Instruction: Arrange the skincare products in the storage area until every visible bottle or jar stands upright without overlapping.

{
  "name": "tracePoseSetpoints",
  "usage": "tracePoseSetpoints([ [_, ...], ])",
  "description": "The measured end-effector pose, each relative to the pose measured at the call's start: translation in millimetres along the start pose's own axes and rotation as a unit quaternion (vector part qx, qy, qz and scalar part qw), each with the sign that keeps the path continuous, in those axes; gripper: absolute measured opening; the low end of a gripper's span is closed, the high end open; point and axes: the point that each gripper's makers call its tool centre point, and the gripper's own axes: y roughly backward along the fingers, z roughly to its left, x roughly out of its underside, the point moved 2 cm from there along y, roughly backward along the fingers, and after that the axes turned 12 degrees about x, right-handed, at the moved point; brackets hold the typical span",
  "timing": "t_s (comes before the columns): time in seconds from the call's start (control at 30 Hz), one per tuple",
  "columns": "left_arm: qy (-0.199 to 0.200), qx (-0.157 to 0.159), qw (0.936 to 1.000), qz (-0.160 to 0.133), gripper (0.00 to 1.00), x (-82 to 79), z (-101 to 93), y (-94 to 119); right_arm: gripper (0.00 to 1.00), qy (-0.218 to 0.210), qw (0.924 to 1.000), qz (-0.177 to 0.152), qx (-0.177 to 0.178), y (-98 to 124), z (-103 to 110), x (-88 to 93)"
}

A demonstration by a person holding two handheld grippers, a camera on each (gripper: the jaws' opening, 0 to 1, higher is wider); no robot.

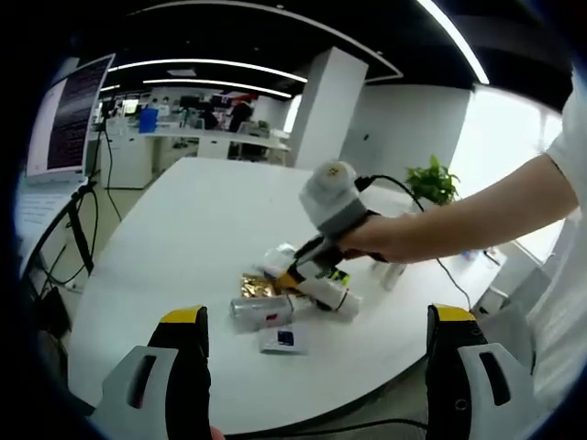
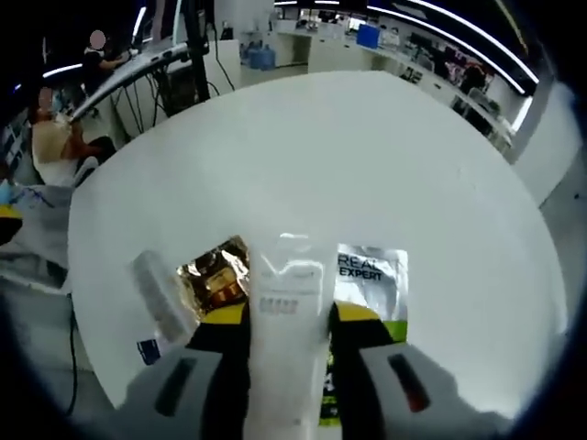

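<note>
The right gripper (image 2: 287, 344) squeezes a white tube (image 2: 290, 302) over the pile on the white table (image 2: 367, 156). The left gripper (image 1: 316, 344) is wide open. The smooth tube could slip and fall.

Bright office light, strong fisheye bend in both views

Ceiling light strips (image 1: 220, 69) glow overhead; daylight floods from a window (image 1: 500, 137), washing it out; the white table (image 2: 367, 165) glares evenly, with faint shadows; edges curve and darken; the gold packet (image 2: 215, 270) glints, its print perhaps too blurred to read.
</note>
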Motion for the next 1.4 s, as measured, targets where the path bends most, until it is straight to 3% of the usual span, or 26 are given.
tracePoseSetpoints([
  [0.4, -0.01, 0.005, 0.9999, 0.006, 0.97, 1.0, -2.9, -1.4, 0.33, -0.033, 0.9962, -0.081, 0.002, 42.5, -3.1, -4.4],
  [0.77, -0.023, 0.007, 0.9997, 0.011, 0.97, 2.1, -5.3, -2.1, 0.33, -0.044, 0.9863, -0.158, 0.02, 88.7, -3.6, 0.4],
  [1.4, -0.057, 0.02, 0.9972, 0.043, 0.96, 8.2, -14.8, -7.3, 0.33, -0.099, 0.972, -0.207, 0.05, 143.0, -15.2, 25.5],
])
